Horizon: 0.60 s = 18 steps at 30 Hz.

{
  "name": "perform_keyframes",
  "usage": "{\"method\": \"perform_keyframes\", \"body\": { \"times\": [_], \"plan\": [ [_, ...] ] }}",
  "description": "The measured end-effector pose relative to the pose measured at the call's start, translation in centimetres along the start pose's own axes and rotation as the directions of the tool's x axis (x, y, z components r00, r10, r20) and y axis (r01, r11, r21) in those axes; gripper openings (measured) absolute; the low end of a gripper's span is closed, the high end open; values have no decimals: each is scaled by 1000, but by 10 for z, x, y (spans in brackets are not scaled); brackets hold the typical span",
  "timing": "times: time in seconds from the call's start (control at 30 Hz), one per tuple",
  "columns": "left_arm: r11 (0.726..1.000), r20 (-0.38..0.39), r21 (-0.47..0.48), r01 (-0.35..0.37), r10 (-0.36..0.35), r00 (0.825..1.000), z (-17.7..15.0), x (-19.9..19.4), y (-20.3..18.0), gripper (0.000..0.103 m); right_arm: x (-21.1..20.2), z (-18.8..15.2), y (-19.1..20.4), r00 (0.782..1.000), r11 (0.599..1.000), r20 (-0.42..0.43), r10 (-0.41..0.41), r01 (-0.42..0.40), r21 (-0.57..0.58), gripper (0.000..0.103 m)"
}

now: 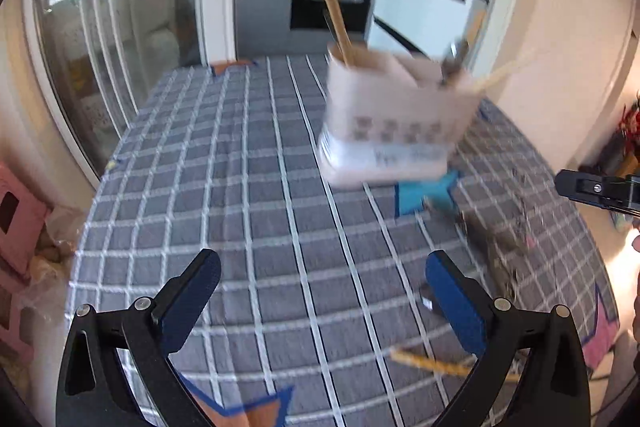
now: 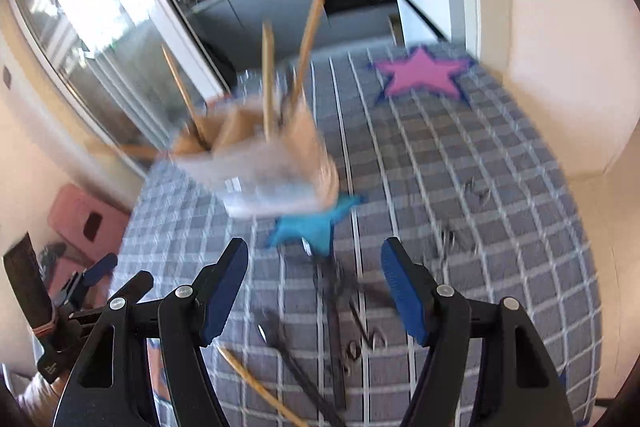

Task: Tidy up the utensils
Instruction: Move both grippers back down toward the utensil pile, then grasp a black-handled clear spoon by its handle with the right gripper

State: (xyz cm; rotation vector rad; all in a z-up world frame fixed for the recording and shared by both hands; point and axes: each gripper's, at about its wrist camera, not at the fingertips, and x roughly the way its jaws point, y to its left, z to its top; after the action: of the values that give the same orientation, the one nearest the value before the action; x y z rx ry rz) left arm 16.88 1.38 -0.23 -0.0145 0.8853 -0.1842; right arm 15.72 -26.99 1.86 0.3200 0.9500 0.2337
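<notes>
Left gripper [image 1: 320, 291] fingers sit nearest the lens, spread wide apart, nothing between them, over the checked tablecloth [image 1: 248, 187]. Grey-blue cloth with a white grid covers the whole table. Just under and behind its right finger: a yellowish wooden chopstick [image 1: 432, 363] lying flat on the cloth. Ahead and slightly right of this gripper: white utensil caddy [image 1: 392, 119], heavily motion-blurred, standing on the cloth with a wooden utensil handle [image 1: 332, 7] sticking up from its left compartment; more sticks lean out to the right, too blurred to name. Blue star marker [image 1: 428, 195] touches the caddy's near base. Dark metal utensils [image 1: 496, 243] lie scattered right of the gripper, blurred.

Right gripper [image 2: 316, 291] also wide open, empty. Between and just ahead of its fingers: dark utensils [image 2: 344, 327] on the cloth, type unclear. Ahead-left: the caddy [image 2: 260, 163] with the blue star [image 2: 312, 223] at its base. Far ahead-right: pink star marker [image 2: 424, 75] with blue outline. Left gripper [image 2: 92, 279] shows at the lower left.

Room: sliding glass door [image 1: 100, 39] left of the table, kitchen counter with built-in oven [image 1: 332, 3] straight behind, cream wall [image 1: 568, 27] to the right, pink stool [image 1: 16, 223] at the floor left.
</notes>
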Motion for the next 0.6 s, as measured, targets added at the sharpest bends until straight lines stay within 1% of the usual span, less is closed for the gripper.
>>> {"method": "perform_keyframes", "body": {
  "times": [0.1, 0.2, 0.27, 0.37, 0.43, 0.47, 0.53, 0.6],
  "plan": [
    [1000, -65, 21, 17, -15, 998, -18, 8, -12, 103, 17, -21, -4, 997, 1000, -75, -11, 11, 3, 73],
    [999, -110, 27, 25, -22, 994, -31, 13, -19, 103, 31, -41, -7, 988, 999, -148, -36, 35, -9, 73],
    [999, -133, 25, 25, -21, 991, -38, 16, -21, 103, 38, -48, -9, 983, 999, -177, -49, 48, -13, 73],
    [999, -158, 21, 31, -28, 987, -41, 20, -23, 103, 44, -51, -12, 980, 998, -188, -62, 60, -19, 73],
    [999, -168, 23, 33, -28, 985, -43, 21, -25, 103, 50, -46, -13, 978, 996, -191, -84, 78, -40, 73],
    [999, -173, 24, 32, -27, 985, -44, 22, -25, 103, 52, -43, -12, 977, 993, -187, -107, 97, -62, 73],
    [999, -180, 25, 30, -25, 983, -44, 23, -26, 103, 55, -35, -10, 969, 978, -172, -180, 157, -136, 73],
    [999, -185, 23, 33, -28, 982, -44, 24, -25, 103, 59, -29, -12, 959, 961, -166, -228, 194, -198, 73]
  ]
}}
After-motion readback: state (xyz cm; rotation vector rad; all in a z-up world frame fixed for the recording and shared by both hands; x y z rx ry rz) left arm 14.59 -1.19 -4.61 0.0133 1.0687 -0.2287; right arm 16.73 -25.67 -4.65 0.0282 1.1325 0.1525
